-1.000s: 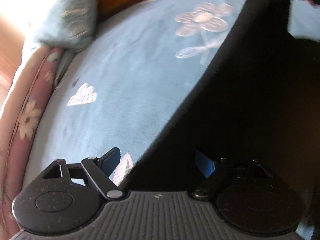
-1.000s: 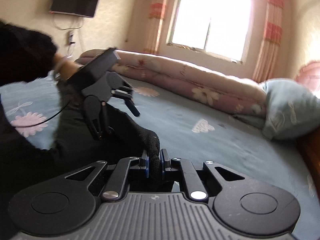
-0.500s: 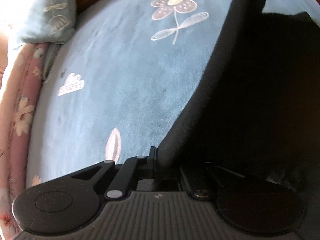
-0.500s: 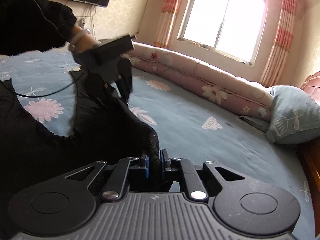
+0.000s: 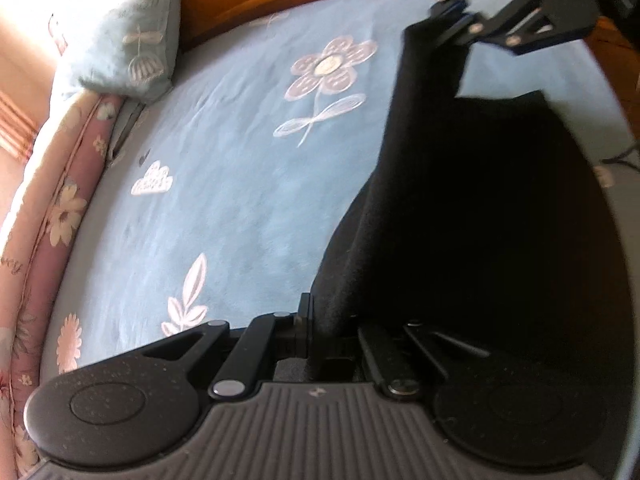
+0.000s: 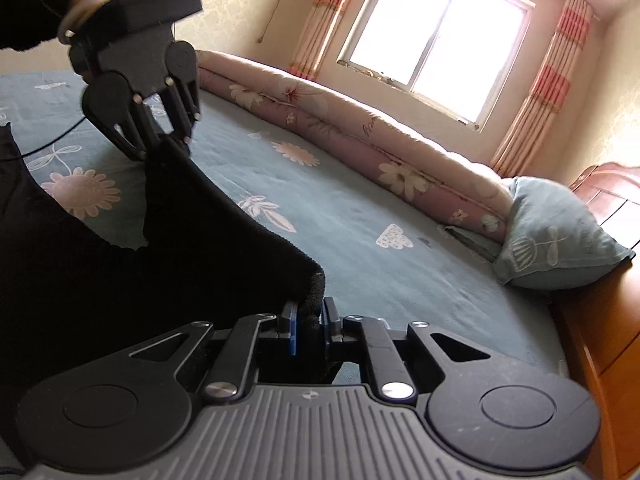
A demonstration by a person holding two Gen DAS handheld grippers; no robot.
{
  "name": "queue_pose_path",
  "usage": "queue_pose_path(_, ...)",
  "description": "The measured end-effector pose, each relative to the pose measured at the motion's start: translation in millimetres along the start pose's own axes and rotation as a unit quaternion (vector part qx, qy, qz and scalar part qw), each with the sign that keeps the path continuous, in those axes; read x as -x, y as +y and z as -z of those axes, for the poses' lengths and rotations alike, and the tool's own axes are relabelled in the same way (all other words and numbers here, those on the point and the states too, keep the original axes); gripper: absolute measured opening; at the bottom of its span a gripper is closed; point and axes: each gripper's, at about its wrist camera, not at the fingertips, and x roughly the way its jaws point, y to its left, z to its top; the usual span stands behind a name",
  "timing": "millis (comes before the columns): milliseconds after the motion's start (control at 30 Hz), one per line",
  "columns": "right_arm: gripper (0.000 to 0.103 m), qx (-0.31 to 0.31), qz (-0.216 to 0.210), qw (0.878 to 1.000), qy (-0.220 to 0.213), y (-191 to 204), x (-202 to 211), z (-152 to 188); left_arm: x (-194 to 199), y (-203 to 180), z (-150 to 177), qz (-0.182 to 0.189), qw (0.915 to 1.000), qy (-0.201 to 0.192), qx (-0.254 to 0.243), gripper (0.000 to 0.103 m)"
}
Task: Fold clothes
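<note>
Black, fuzzy knit garment [image 5: 460,200] stretched above the blue flower-printed bedsheet [image 5: 240,184] — my left gripper [image 5: 324,320] pinched one corner, my right gripper [image 6: 308,320] pinched the other, both pressed on cloth.

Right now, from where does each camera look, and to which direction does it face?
Left wrist: sits on the left gripper, faces across the bed toward the pillow; shows its own fingers and the right gripper.
Right wrist: sits on the right gripper, faces the window; shows the left gripper and a black sleeve.
Shared: the black garment clamped at both ends, bed, pillow, rolled quilt.
</note>
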Motion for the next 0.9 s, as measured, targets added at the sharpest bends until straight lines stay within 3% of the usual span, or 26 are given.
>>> queue_pose_path(233, 0.015, 0.002, 0.015, 1.000, 0.000, 9, 25, 3, 22, -27, -2, 0.026, 0.9987, -0.042, 0.010, 0.000)
queue_pose_path(400, 0.015, -0.004, 0.018, 1.000, -0.001, 12, 42, 9, 25, -51, -6, 0.078, 0.9942, -0.071, -0.019, 0.000)
queue_pose_path(500, 0.016, -0.027, -0.004, 1.000, -0.011, 9, 51, 18, 25, -69, -5, 0.129, 0.9873, -0.082, -0.042, 0.000)
queue_pose_path(667, 0.018, -0.049, -0.023, 0.999, -0.004, 8, 58, 36, 12, -99, -4, 0.187, 0.9771, -0.071, -0.073, 0.000)
queue_pose_path(800, 0.019, -0.046, -0.031, 0.998, 0.028, 16, 49, 51, -9, -121, -4, 0.204, 0.9741, -0.046, -0.086, 0.000)
queue_pose_path(867, 0.025, -0.043, -0.030, 0.997, 0.050, 23, 45, 59, -21, -130, -2, 0.206, 0.9735, -0.035, -0.093, 0.000)
queue_pose_path(900, 0.040, -0.046, -0.026, 0.997, 0.061, 27, 45, 63, -26, -133, -1, 0.209, 0.9734, -0.031, -0.089, 0.000)
